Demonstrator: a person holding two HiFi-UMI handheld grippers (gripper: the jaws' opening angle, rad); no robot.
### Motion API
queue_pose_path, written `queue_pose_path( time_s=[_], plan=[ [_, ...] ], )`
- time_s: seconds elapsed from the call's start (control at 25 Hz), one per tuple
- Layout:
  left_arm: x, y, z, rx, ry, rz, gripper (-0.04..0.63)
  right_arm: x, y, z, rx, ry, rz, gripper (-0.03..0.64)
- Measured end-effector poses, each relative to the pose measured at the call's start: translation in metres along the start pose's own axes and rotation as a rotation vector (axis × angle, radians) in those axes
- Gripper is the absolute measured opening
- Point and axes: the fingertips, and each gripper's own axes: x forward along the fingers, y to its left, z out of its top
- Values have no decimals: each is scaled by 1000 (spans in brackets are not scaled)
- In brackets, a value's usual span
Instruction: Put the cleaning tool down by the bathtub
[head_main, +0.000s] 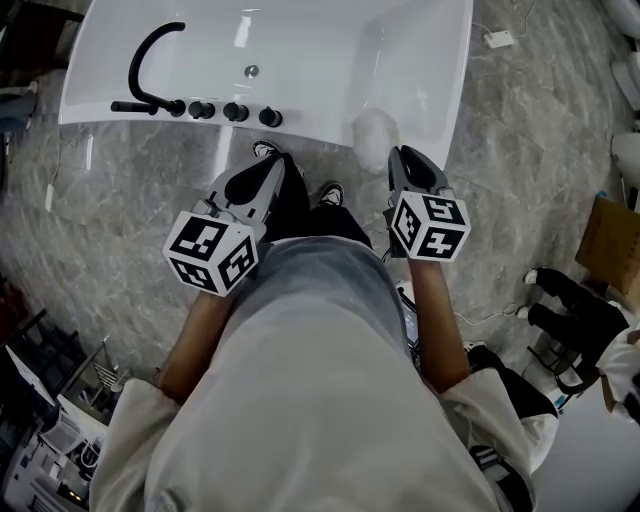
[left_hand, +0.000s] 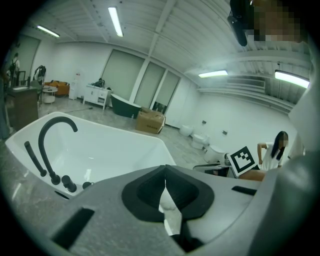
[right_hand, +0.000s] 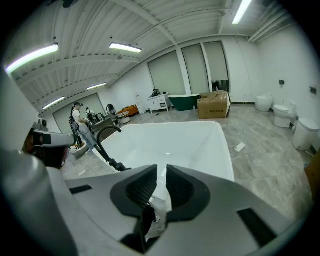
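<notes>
2 grippers hover at the bathtub's (head_main: 310, 50) near rim. The left gripper (head_main: 272, 166) is pressed shut and idle. The right gripper (head_main: 400, 158) has its jaws slightly apart and empty, apparently because the fluffy white cleaning tool (head_main: 375, 130) already rests on that rim, so the task looks done.

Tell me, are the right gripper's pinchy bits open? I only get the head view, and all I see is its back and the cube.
Observer: In its own view the right gripper has its jaws a little apart. The pads press on nothing, and the white bathtub shows through the gap.
Operator: What about the left one?
Observer: The left gripper has its jaw tips touching in its own view.
Operator: What's way past the tub?
Observer: A cardboard box and a dark green bathtub stand near the far wall.
</notes>
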Motion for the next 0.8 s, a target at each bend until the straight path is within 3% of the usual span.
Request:
queue_pose_path(
  time_s=[0.8],
  plan=[
    [-14, -7, 0, -29, -70, 12, 9, -70, 38, 30, -44, -92, 97, 11]
  ],
)
